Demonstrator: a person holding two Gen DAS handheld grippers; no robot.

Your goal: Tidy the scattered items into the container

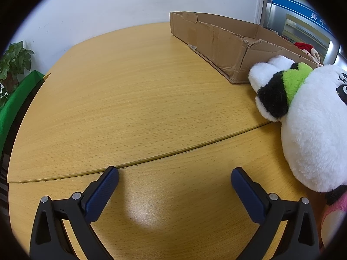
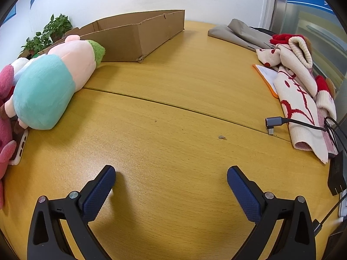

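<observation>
Both claws are spread wide and hold nothing: the left claw point(image 1: 174, 176) and right claw point(image 2: 171, 175) hover low over the bare table point(image 1: 130, 99). The cardboard box point(image 1: 216, 43) sits upper right; a panda plush point(image 1: 310, 117) lies at right, just beside it.

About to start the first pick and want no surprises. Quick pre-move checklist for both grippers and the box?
1. Left gripper open with nothing between the jaws: ok.
2. Right gripper open with nothing between the jaws: ok.
3. Cardboard box open on top, on the table: ok.
4. Room inside the box: cannot tell, the interior is mostly hidden in both views.
5. Panda plush outside the box, lying on the table to the right of the left gripper: ok as a pick target.
6. Pink and teal plush outside the box, untouched: ok. A phone lies partly under the toys beside it: not ok, watch for it.
</observation>
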